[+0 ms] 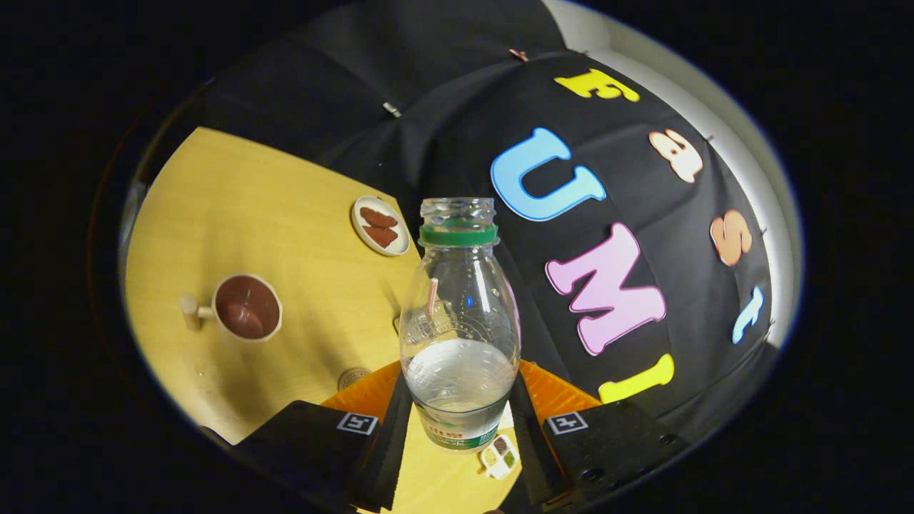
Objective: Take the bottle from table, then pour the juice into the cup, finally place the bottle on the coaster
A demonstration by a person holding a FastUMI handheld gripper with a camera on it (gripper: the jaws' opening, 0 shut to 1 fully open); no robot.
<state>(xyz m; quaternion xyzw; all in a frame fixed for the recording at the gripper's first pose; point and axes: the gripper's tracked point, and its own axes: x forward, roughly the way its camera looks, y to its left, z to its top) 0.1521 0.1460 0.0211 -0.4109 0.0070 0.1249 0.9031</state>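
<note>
My claw (pixel 460 421) grips the uncapped juice bottle (pixel 459 314) between both fingers, lifted off the worktop (pixel 285 214) — pickup done. Beyond, the cup (pixel 247 307) awaits pouring — the coaster (pixel 353 377) comes last.

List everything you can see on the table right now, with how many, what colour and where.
bottle: one, clear with a green neck ring, cap off, partly filled with clear liquid, between the fingers.
cup: one, cream with a dark inside and a side handle, on the table left of the bottle.
plate: one, cream, holding two reddish-brown pieces, beyond the cup.
coaster: one, brown, round, by the left finger.
table: one, yellow wood.
gripper: one, fingers shut on the bottle.
</note>
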